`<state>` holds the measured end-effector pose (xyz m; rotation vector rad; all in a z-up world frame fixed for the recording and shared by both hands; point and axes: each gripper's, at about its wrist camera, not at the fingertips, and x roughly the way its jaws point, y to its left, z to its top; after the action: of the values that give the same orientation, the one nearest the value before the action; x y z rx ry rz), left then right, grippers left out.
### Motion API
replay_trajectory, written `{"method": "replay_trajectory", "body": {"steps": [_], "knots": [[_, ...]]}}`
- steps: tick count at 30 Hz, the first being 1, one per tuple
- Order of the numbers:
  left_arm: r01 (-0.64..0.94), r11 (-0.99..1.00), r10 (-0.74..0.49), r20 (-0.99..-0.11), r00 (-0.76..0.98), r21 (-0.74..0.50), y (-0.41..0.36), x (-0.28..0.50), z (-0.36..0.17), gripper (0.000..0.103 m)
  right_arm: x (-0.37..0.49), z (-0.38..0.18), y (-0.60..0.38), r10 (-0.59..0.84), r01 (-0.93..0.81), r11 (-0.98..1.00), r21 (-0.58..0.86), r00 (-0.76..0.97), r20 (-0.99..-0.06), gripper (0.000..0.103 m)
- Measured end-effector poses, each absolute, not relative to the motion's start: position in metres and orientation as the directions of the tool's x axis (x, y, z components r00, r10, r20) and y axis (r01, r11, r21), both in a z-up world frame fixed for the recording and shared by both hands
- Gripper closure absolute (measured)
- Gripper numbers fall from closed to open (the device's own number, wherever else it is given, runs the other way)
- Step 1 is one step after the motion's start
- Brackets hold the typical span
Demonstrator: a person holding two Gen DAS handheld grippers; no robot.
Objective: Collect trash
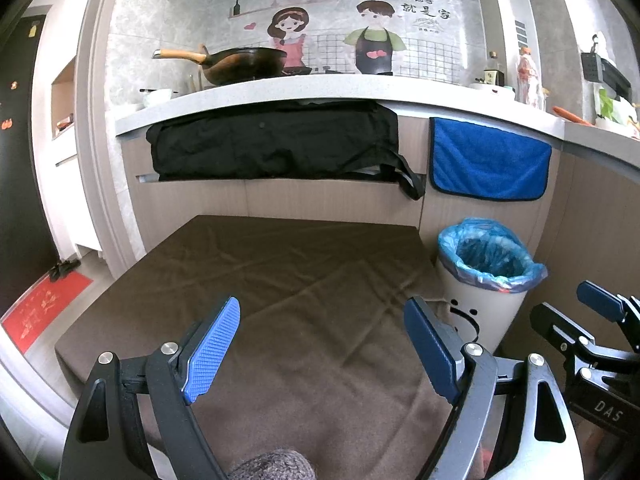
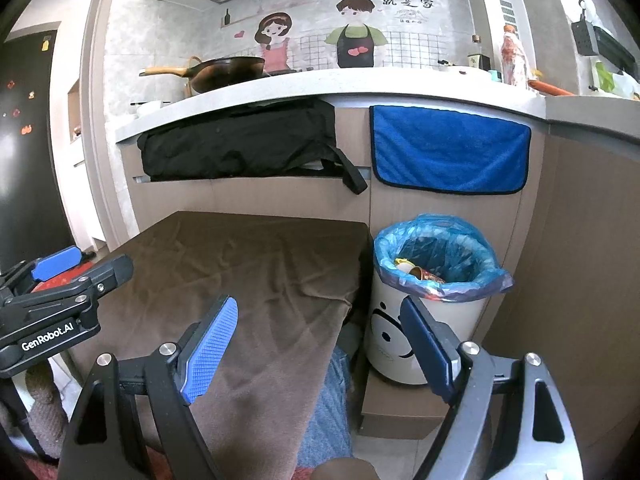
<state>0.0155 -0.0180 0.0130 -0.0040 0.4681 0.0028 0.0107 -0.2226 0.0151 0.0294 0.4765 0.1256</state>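
Observation:
A white bin (image 1: 486, 308) (image 2: 394, 344) with a smiley face and a blue liner stands right of the low table (image 1: 280, 280) (image 2: 224, 264), which is covered in brown cloth. In the right wrist view, yellow and red wrappers (image 2: 420, 272) lie inside the bin. My left gripper (image 1: 322, 344) hangs open over the near part of the cloth, nothing between its blue pads. My right gripper (image 2: 318, 342) is open too, over the table's right edge and the bin's left side. Each gripper shows at the other's side: the right gripper (image 1: 600, 320), the left gripper (image 2: 68, 276). No loose trash shows on the cloth.
Behind the table runs a kitchen counter (image 1: 320, 94) with a wok (image 1: 240, 64), bottles and a bowl. A black bag (image 1: 272, 144) and a blue towel (image 1: 488, 160) hang on the cabinet front. A red mat (image 1: 44, 312) lies on the floor at left. A dark fridge (image 2: 24, 140) stands left.

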Motion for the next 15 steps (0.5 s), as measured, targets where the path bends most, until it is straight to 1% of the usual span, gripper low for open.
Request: {"method": "replay_trajectory", "body": {"steps": [15], "knots": [[-0.008, 1.0, 0.005, -0.452, 0.892, -0.004, -0.0217, 0.014, 0.0134, 0.019, 0.0094, 0.0159, -0.2217, 0.124, -0.111, 0.992, 0.055, 0.883, -0.453, 0.022]]}}
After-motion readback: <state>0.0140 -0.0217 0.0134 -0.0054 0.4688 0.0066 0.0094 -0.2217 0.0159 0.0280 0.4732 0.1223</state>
